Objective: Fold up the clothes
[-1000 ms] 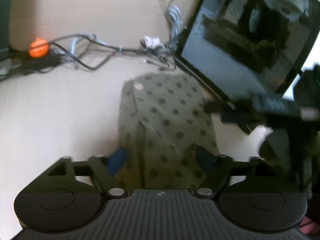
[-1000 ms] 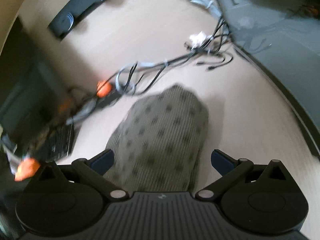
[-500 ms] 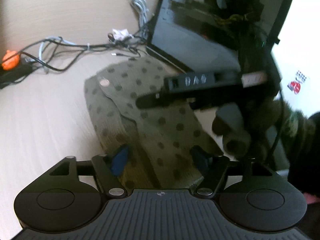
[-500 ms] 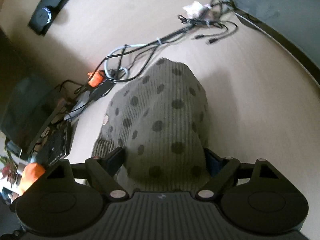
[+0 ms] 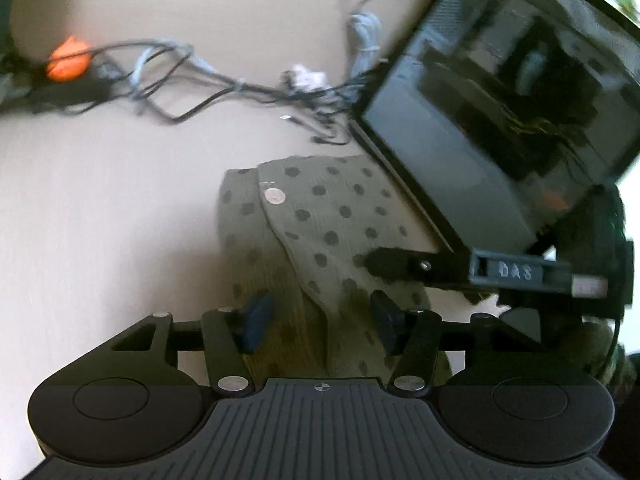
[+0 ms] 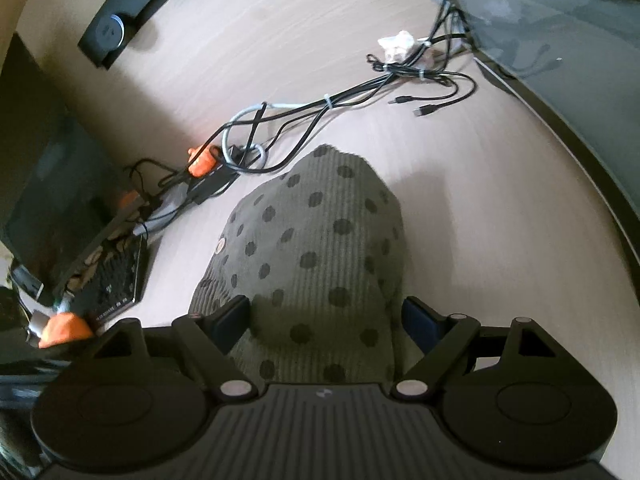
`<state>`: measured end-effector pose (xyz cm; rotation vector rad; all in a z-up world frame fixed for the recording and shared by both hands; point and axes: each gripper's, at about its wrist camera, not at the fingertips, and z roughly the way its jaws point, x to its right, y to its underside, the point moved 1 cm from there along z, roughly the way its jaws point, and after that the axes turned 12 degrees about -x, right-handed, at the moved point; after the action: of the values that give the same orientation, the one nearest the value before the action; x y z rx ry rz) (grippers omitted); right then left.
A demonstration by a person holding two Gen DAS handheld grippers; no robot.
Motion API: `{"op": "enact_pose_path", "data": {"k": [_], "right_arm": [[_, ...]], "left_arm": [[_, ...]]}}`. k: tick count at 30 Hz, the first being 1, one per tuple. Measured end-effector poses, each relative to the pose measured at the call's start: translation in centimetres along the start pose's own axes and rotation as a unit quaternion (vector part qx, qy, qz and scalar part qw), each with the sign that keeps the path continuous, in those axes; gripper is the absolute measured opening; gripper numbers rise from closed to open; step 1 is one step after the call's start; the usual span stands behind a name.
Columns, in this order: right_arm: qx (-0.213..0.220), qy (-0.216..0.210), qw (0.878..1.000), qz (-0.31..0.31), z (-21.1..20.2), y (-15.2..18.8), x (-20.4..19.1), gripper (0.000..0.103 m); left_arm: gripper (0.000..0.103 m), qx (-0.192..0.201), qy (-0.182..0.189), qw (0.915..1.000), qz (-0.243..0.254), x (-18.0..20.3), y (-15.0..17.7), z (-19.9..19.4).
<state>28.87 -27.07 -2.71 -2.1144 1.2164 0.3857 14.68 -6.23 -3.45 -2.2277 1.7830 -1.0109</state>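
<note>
Gripping a Dotted Green Garment on a Cable-Strewn Desk

Lying on a pale wood-grain desk [image 6: 500, 208], a green spotted garment [image 6: 320, 248] sits in a rounded heap at the near middle of the surface, with a small round button [image 5: 275, 196] showing on its left flap. The left gripper [image 5: 320, 320] has its jaws closing, with a fold of the cloth between them; the pads sit against the fabric on both sides. The right gripper [image 6: 328, 320] straddles the near end of the heap, its two fingers at the sides of the cloth, though whether they press it or merely flank it cannot be told. In the left view the right gripper's black finger [image 5: 400, 264] reaches in from the right over the garment.

Beyond the garment, at the far side of the desk, runs a tangle of black and grey cables [image 6: 320, 108] with an orange plug [image 6: 202, 162] at its left end and a crumpled scrap of white paper [image 6: 396, 46] further right. A dark monitor [image 5: 500, 112] stands on the right, close to the garment's far right edge. A black speaker bar [image 6: 136, 4] lies at the far left, and a keyboard [image 6: 112, 280] and a dark screen [image 6: 48, 200] crowd the left edge.
</note>
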Motion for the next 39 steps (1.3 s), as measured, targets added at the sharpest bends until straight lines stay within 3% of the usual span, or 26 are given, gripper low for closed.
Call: {"op": "enact_pose_path", "data": {"k": [4,10,16,18,21,24,29,31,33,34,35,37,39], "right_arm": [[0.000,-0.010,1.000,0.017,0.1,0.4,0.5,0.084],[0.003,-0.026,0.999,0.022,0.2,0.4,0.4,0.084],[-0.003,-0.037,0.999,0.030,0.4,0.8,0.5,0.084],[-0.005,-0.035,0.999,0.024,0.4,1.1,0.3,0.085],[-0.007,-0.034,0.999,0.025,0.1,1.5,0.5,0.084],[-0.009,-0.035,0.999,0.031,-0.3,1.8,0.9,0.084],[-0.017,-0.025,0.999,0.030,0.0,2.5,0.8,0.082],[-0.020,-0.016,0.999,0.023,0.1,2.7,0.4,0.082],[-0.022,-0.005,1.000,0.014,0.0,3.1,0.1,0.082],[-0.023,-0.001,1.000,0.013,-0.1,3.3,0.0,0.082],[-0.024,0.002,1.000,0.014,-0.1,3.5,0.0,0.082],[-0.022,0.006,1.000,0.021,-0.4,4.2,0.2,0.082],[-0.018,0.009,0.999,0.028,-0.8,4.8,0.2,0.082]], "left_arm": [[0.042,-0.012,0.028,0.9994,0.015,0.8,0.3,-0.3],[0.044,-0.009,0.056,0.9983,0.011,1.0,0.7,-1.0],[0.044,-0.028,0.052,0.9981,-0.015,0.1,1.1,0.3],[0.040,-0.028,0.060,0.9975,-0.024,-0.1,1.1,0.0],[0.021,-0.033,0.073,0.9963,-0.032,-0.1,1.7,-1.1],[0.020,-0.029,0.089,0.9952,-0.030,-0.1,2.5,-2.6],[0.022,-0.081,0.018,0.9964,-0.018,-0.8,4.3,-1.2],[0.023,-0.080,0.019,0.9963,-0.023,-1.2,4.7,-1.7],[0.043,-0.062,0.027,0.9974,-0.024,-1.5,4.7,-3.0],[0.072,-0.047,0.035,0.9978,-0.032,-1.9,4.6,-3.8],[0.093,-0.029,0.042,0.9977,-0.045,-2.4,4.4,-4.6],[0.094,-0.011,0.057,0.9965,-0.060,-3.3,3.8,-5.2],[0.094,-0.018,0.063,0.9949,-0.077,-4.1,3.2,-4.5]]}}
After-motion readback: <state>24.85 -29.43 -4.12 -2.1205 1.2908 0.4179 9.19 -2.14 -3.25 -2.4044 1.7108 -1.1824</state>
